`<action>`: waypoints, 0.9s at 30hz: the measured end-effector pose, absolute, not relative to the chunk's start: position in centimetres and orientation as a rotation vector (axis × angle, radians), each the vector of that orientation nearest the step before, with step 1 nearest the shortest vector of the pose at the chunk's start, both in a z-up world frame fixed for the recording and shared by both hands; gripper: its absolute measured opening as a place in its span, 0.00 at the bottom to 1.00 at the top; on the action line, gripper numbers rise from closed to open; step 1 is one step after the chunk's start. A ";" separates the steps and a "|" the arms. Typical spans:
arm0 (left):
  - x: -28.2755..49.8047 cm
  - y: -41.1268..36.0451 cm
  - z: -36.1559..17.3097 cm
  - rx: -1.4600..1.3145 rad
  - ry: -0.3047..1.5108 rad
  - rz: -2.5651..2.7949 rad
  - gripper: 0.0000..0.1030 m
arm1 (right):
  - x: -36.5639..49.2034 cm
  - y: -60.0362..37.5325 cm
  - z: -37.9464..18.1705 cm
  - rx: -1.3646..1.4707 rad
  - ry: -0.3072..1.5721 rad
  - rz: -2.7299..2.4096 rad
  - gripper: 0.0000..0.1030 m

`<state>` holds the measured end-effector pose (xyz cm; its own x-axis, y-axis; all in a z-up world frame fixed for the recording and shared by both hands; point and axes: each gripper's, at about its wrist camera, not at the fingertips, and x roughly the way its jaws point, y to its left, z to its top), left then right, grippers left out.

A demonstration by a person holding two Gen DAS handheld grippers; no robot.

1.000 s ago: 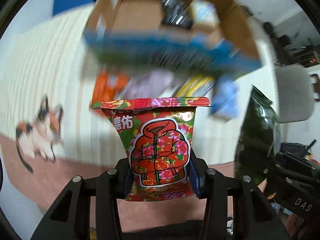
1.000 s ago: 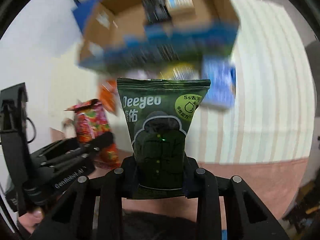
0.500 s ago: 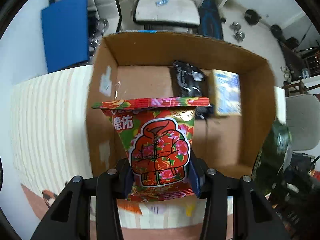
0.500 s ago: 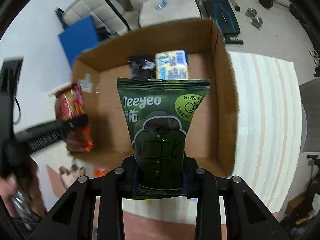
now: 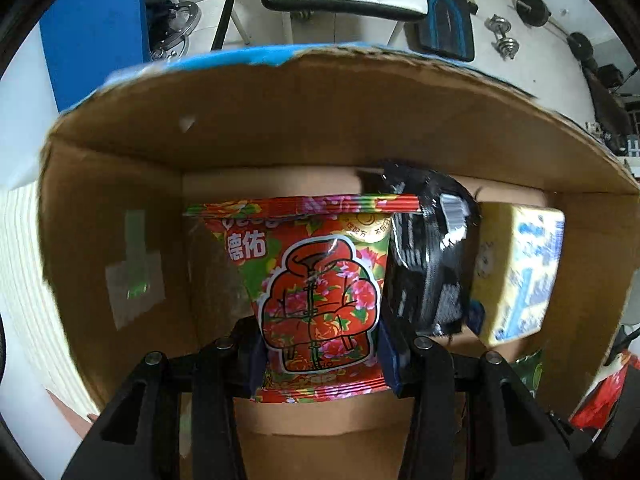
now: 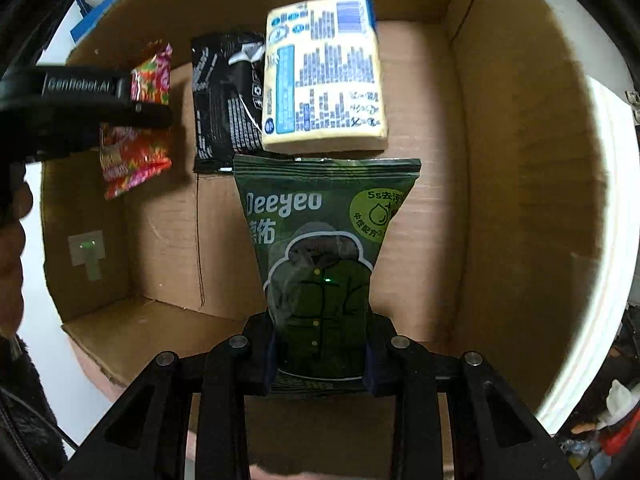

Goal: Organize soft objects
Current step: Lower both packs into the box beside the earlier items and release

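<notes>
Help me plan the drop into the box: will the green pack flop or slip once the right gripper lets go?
The green pack is probably soft: its waist pinches in where the right gripper clamps it. It flares above without drooping, so likely light and springy. The glossy film may slide on the box floor.

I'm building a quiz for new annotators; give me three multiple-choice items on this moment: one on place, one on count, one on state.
1. Where does the black pack lie?
A. on the striped cloth
B. in the cardboard box, beside the yellow pack
C. on a chair

2. How many packs lie loose on the box floor?
A. two
B. four
C. none

3. What is the right hand-held gripper doing?
A. open, empty
B. shut on the green pack
C. shut on the black pack

Key: B, the two packs lie side by side inside the box; A, only black and yellow lie loose; B, its pads clamp the green pack.
</notes>
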<state>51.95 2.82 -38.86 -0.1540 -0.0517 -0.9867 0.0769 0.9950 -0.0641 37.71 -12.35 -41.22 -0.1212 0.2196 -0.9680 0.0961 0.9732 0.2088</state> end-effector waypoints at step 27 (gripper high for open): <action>49.5 6.0 -32.0 -0.040 1.613 -0.114 0.97 | 37.2 -12.2 -36.9 0.183 1.579 0.057 1.00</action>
